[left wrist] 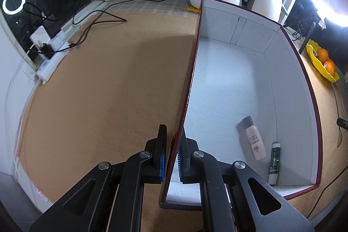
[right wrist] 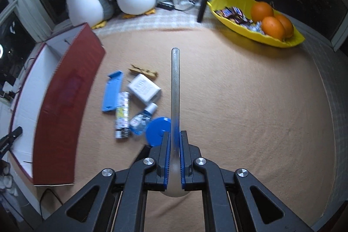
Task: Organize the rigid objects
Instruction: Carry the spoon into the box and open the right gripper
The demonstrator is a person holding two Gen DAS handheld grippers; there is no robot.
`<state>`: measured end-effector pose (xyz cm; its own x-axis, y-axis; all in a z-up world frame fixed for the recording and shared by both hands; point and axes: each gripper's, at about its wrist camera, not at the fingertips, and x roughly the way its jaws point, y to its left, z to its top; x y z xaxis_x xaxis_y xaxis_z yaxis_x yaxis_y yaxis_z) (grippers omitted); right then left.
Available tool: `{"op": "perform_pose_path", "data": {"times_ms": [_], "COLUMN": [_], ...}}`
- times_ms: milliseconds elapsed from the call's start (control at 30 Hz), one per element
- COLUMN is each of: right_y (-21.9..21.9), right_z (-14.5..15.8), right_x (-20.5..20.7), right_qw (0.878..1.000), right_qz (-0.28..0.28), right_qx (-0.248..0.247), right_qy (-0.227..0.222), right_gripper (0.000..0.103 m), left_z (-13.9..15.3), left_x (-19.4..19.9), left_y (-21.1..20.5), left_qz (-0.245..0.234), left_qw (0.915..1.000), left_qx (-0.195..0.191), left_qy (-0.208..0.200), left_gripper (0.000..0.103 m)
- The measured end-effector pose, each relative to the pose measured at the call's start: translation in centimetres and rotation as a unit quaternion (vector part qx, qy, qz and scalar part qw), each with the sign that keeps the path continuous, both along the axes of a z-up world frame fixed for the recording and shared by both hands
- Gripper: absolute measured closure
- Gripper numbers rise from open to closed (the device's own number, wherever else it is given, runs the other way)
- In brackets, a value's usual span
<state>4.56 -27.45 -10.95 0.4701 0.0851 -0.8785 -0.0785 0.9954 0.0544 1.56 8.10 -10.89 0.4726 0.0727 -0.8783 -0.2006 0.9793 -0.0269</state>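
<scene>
Left wrist view: the box (left wrist: 250,88) wall is clamped by the left tongs (left wrist: 171,158); a spoon (right wrist: 175,88) is gripped by the right tongs (right wrist: 174,158), frame centre.

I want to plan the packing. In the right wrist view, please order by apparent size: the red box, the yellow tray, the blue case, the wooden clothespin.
1. Red box, though it is nearest the camera.
2. Yellow tray.
3. Blue case.
4. Clothespin, the smallest.
</scene>
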Motion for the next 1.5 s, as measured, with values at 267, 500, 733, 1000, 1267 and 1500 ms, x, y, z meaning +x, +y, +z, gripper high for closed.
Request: {"op": "perform_pose_path", "data": {"times_ms": [267,500,733,1000,1267,1500], "right_y": [5.5,10.1,14.5,18.8,21.3,22.2], "right_z": [3.5,5.0,4.8,3.7,3.0,2.1], "right_x": [-1.2,-1.9,-2.3,-1.9,-1.6,-1.2], "right_qw": [0.998,0.993,0.988,0.983,0.979,0.978], "right_qz": [0.055,0.105,0.144,0.179,0.202,0.207], "right_qx": [0.018,0.025,0.030,0.029,0.020,0.014], "right_qy": [-0.034,-0.046,-0.043,-0.031,-0.027,-0.020], "right_gripper": [0.096,0.096,0.096,0.096,0.096,0.096], "left_z": [0.1,0.1,0.1,0.2,0.3,0.5], "left_x": [-0.1,-0.2,-0.3,-0.3,-0.4,-0.3], "left_y": [0.3,0.5,0.4,0.5,0.4,0.2], "left_qz": [-0.006,-0.011,-0.018,-0.018,-0.017,-0.017], "left_qw": [0.9999,0.9997,0.9996,0.9995,0.9995,0.9996], "left_qx": [-0.011,-0.016,-0.015,-0.017,-0.016,-0.010], "left_qy": [-0.008,-0.012,-0.013,-0.016,-0.020,-0.022], "left_gripper": [0.096,0.096,0.096,0.096,0.096,0.096]}}
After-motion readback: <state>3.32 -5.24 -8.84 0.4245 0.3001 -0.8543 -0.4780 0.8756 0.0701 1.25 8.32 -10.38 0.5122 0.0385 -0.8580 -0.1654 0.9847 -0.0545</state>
